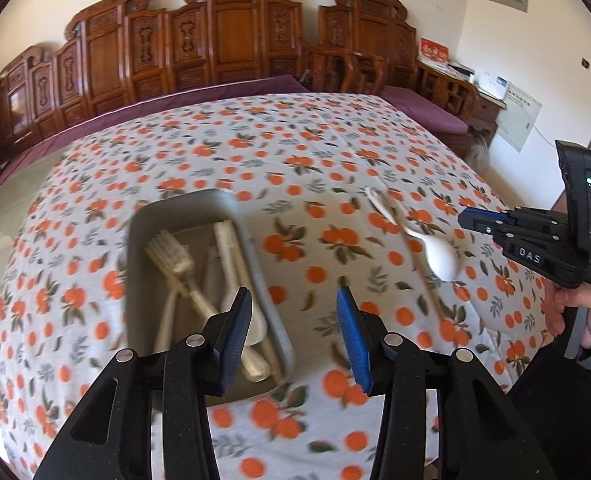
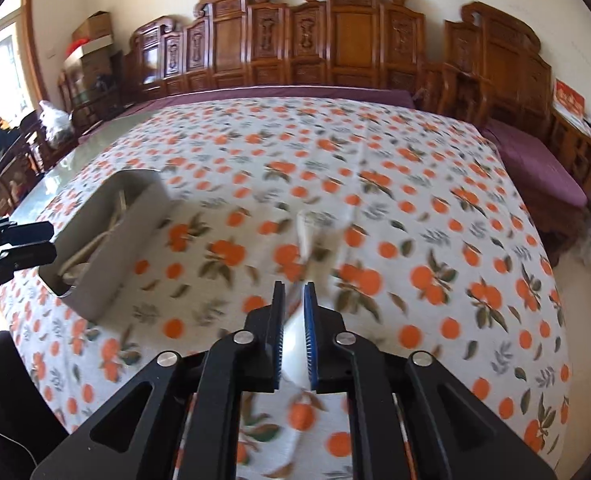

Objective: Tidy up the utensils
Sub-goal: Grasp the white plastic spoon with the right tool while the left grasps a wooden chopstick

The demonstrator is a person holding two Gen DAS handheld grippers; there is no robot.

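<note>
A grey tray holding several cream forks and spoons lies on the orange-patterned tablecloth. My left gripper is open and empty, hovering over the tray's near right corner. A white spoon is in the air at the right, its handle pointing away. My right gripper is shut on the white spoon's bowl, above the cloth; the handle is blurred. The tray shows at the left in the right wrist view. The right gripper also shows in the left wrist view.
The table is covered with the patterned cloth. Carved wooden chairs and a bench with purple cushions line the far side. A hand holds the right gripper. The left gripper's fingers show at the left edge.
</note>
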